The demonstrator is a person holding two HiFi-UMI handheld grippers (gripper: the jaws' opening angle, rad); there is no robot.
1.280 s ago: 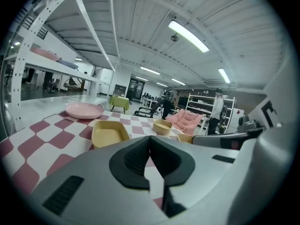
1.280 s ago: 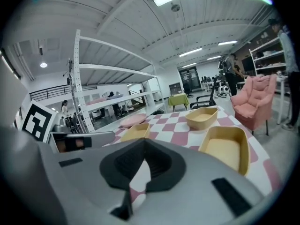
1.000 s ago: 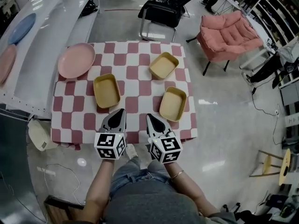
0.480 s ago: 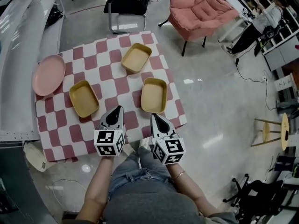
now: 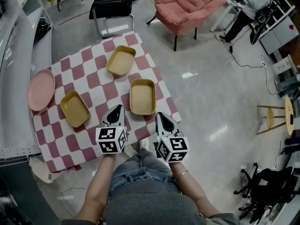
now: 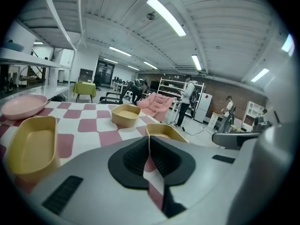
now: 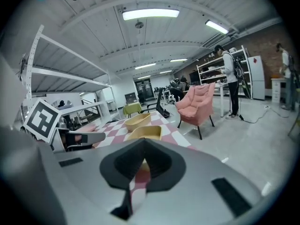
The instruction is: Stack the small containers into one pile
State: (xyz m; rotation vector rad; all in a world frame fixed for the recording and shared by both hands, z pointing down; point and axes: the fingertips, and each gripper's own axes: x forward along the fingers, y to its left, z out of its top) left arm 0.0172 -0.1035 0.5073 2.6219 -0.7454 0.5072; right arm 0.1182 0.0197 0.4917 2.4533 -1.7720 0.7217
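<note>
Three yellow containers in head view, all apart on checked tablecloth (image 5: pixel 101 86): far container (image 5: pixel 121 61), near container (image 5: pixel 142 96), left container (image 5: pixel 75 108). Pink plate (image 5: pixel 41 89) at cloth's left edge. Left gripper (image 5: pixel 117 108) and right gripper (image 5: pixel 160 115) at near edge, either side of near container, touching none. Left gripper view: jaws pressed together, nothing between; near container just beyond tips. Right gripper view: jaws likewise closed, empty; near container ahead, far container behind it.
</note>
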